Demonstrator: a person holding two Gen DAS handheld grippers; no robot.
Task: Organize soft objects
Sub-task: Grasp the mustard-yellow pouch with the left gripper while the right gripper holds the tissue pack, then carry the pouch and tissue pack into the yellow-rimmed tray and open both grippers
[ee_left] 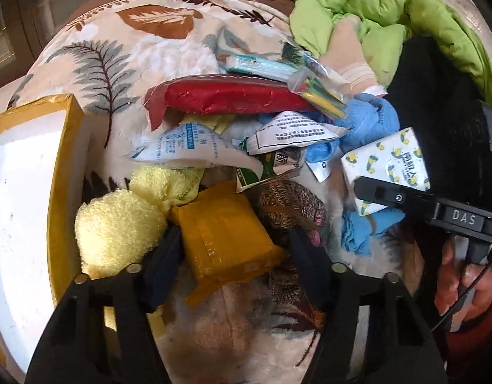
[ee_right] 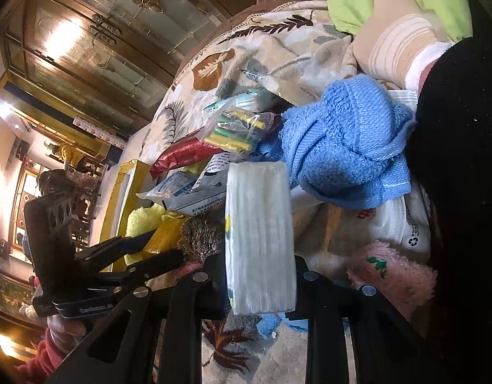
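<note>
A pile of soft things and packets lies on a leaf-print blanket (ee_left: 143, 51). My left gripper (ee_left: 233, 243) is shut on a yellow taped packet (ee_left: 223, 224), with one finger on each side of it. It appears at the left of the right wrist view as the left gripper (ee_right: 159, 246). My right gripper (ee_right: 258, 272) is shut on a white tissue pack (ee_right: 258, 230) with a lemon print, seen from the left wrist as the tissue pack (ee_left: 387, 163). A yellow towel (ee_left: 118, 224) touches the packet's left side. A blue towel (ee_right: 345, 140) lies just behind the tissue pack.
A white foam box (ee_left: 21, 192) edged with yellow tape stands at the left. A red packet (ee_left: 226, 96), printed sachets (ee_left: 188, 147), a brown knit item (ee_left: 291, 201) and a pink fluffy cloth (ee_right: 393, 275) are in the pile. A green jacket (ee_left: 374, 6) and a person's socked foot (ee_right: 393, 41) lie behind.
</note>
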